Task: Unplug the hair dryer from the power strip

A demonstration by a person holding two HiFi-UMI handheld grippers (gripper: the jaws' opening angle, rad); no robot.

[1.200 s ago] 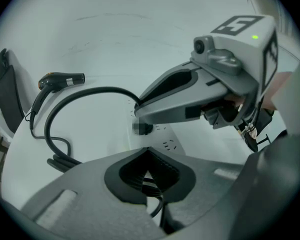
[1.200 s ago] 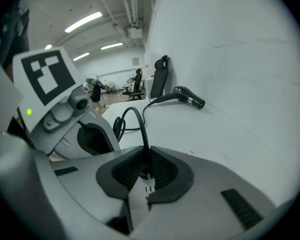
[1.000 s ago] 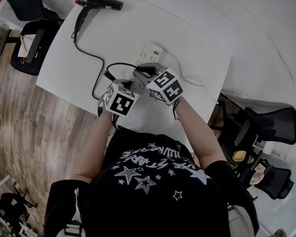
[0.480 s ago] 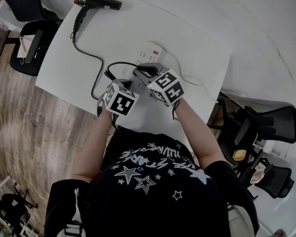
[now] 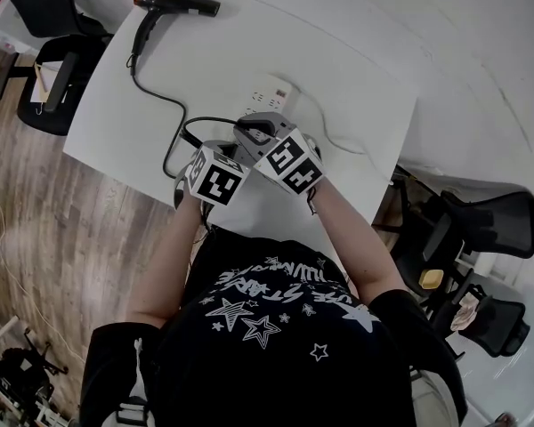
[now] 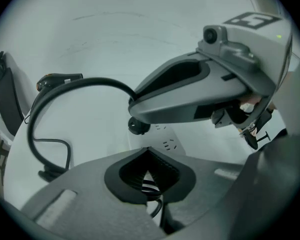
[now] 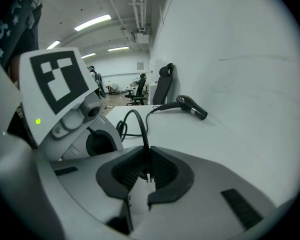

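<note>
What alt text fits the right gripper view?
The right gripper has its jaws shut on the black plug, whose metal prongs show between the pads. The black cord arcs away over the white table to the hair dryer lying at the far end, with an office chair beyond.

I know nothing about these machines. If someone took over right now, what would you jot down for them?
Right gripper: shut on the plug; its cord runs to the hair dryer at the table's far corner.
Left gripper: shut, tips together by the power strip.
Done: the plug looks pulled out of the strip.
Left: set the plug down and let go.
</note>
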